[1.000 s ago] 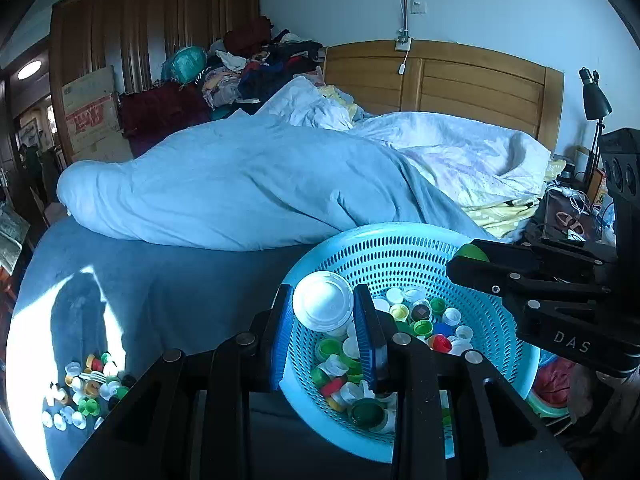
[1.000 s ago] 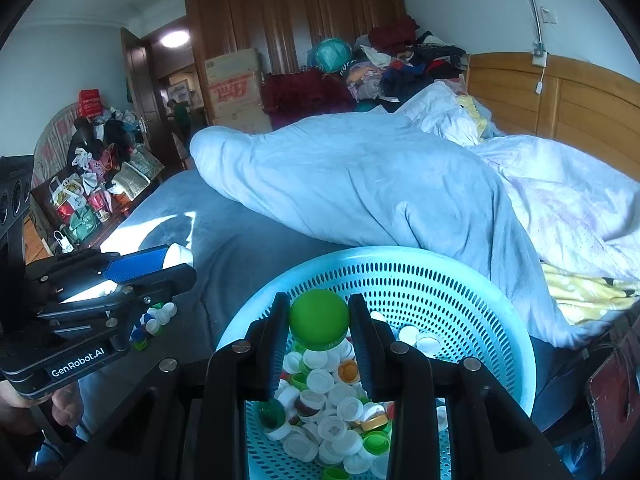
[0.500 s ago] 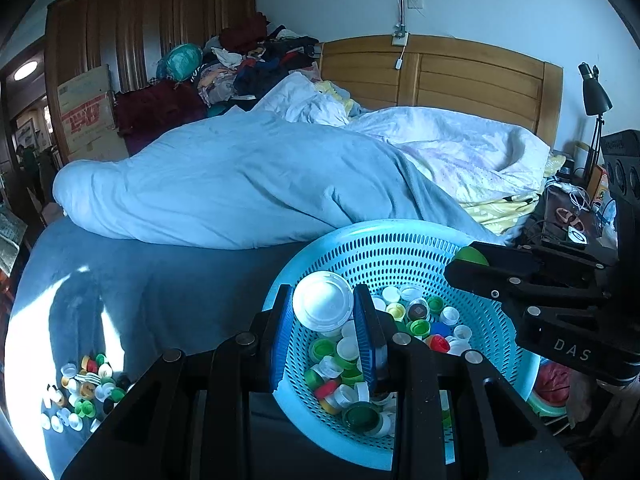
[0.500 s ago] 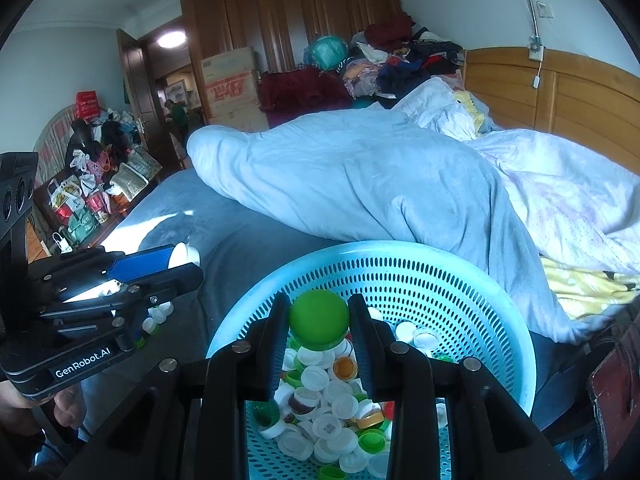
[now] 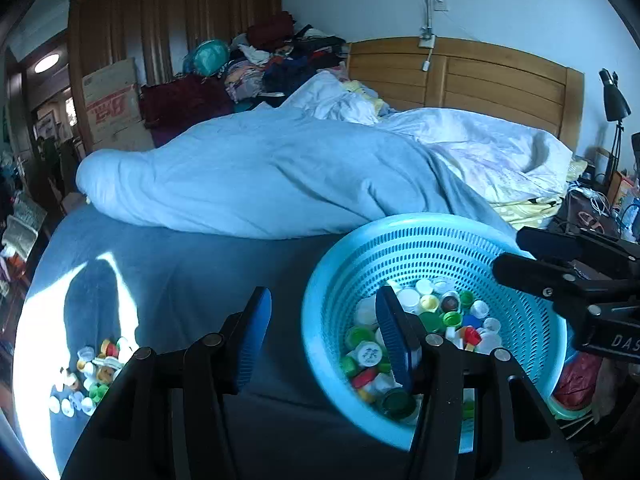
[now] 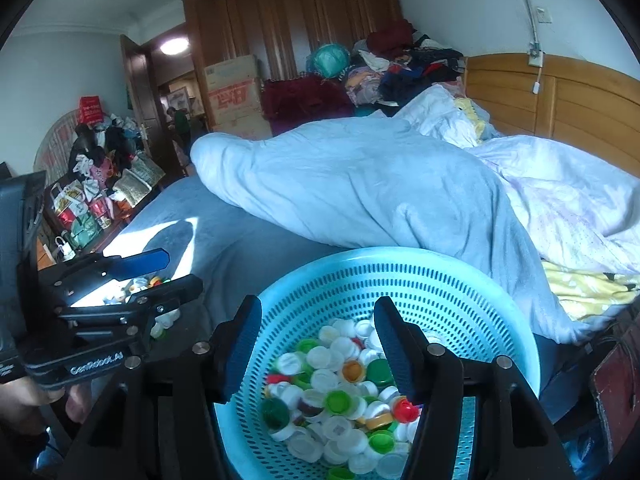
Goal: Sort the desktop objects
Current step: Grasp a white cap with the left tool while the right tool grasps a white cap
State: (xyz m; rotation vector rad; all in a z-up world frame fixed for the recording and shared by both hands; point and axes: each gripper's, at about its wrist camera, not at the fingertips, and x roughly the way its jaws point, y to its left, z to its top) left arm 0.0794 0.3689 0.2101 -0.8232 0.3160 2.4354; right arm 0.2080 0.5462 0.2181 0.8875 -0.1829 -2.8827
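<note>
Now both pairs of jaws have just been opening, and nothing sits between either pair. Nearest the lens, the left gripper (image 5: 324,332) stands spread, one finger outside the basket (image 5: 320,320) rim, the other over the caps. Beside it the right gripper (image 6: 316,340) hangs spread above the basket's middle. My read: a white and a green cap have just been let go into the pile, so this is the release step. To do it well, keep both jaws wide and lift straight clear of the rim, so no finger catches the perforated wall or tips the basket on the soft bedding.

Inside the basket lies a loose heap of bottle caps (image 6: 340,396): white, green, red, orange, a few dark ones. Further left, on the blue sheet (image 5: 180,280) in the sunlit patch, a smaller scatter of caps (image 5: 92,376) waits unsorted. Beyond that, a rumpled pale duvet (image 5: 260,184), then the wooden headboard (image 5: 480,76).
</note>
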